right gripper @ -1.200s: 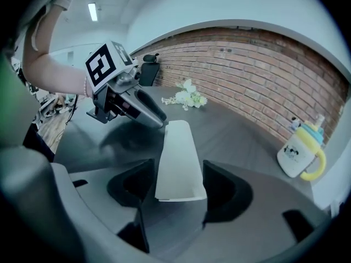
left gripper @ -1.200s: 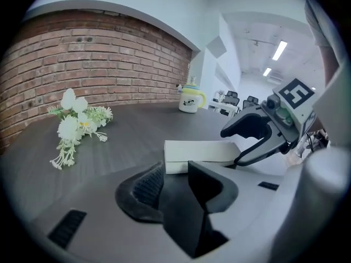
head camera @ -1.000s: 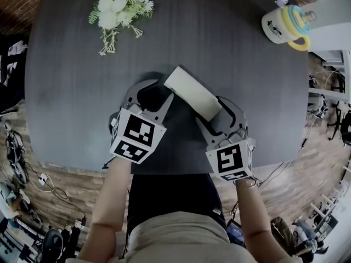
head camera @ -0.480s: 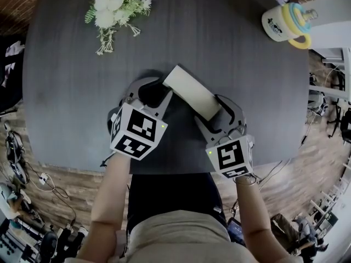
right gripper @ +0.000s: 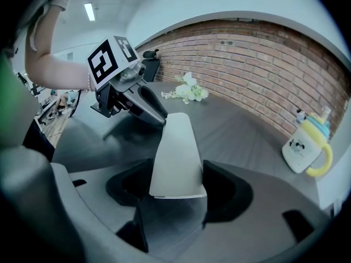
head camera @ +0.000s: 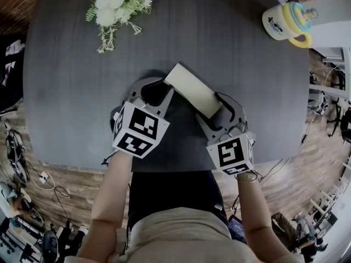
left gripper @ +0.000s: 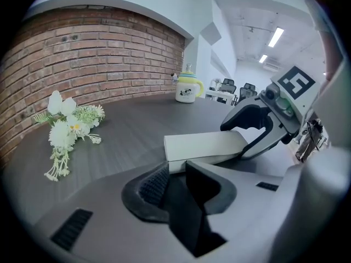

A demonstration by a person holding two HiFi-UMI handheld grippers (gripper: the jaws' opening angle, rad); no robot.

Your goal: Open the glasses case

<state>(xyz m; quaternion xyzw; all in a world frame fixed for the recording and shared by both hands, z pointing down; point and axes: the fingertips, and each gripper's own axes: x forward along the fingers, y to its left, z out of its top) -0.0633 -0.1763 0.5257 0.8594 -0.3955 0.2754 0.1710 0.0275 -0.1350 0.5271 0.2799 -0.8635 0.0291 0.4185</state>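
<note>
The glasses case [head camera: 192, 90], a long cream box, lies slanted on the dark round table [head camera: 71, 92]. My right gripper [head camera: 215, 111] is shut on its near end; in the right gripper view the case [right gripper: 176, 155] fills the gap between both pads. My left gripper [head camera: 156, 89] is at the case's far end. In the left gripper view its jaws [left gripper: 178, 174] are closing, with the corner of the case [left gripper: 205, 146] just at their tips and a gap still beside the ribbed pad [left gripper: 155, 183]. The right gripper [left gripper: 258, 133] shows beyond the case there.
A bunch of white flowers [head camera: 116, 9] lies at the table's far left. A cream mug with a yellow handle [head camera: 285, 23] stands at the far right. The table's near edge [head camera: 164, 169] runs just under both hands. A brick wall [right gripper: 263, 53] stands behind.
The left gripper's jaws have narrowed beside the case's far end. Both hands and the case have stayed in place.
</note>
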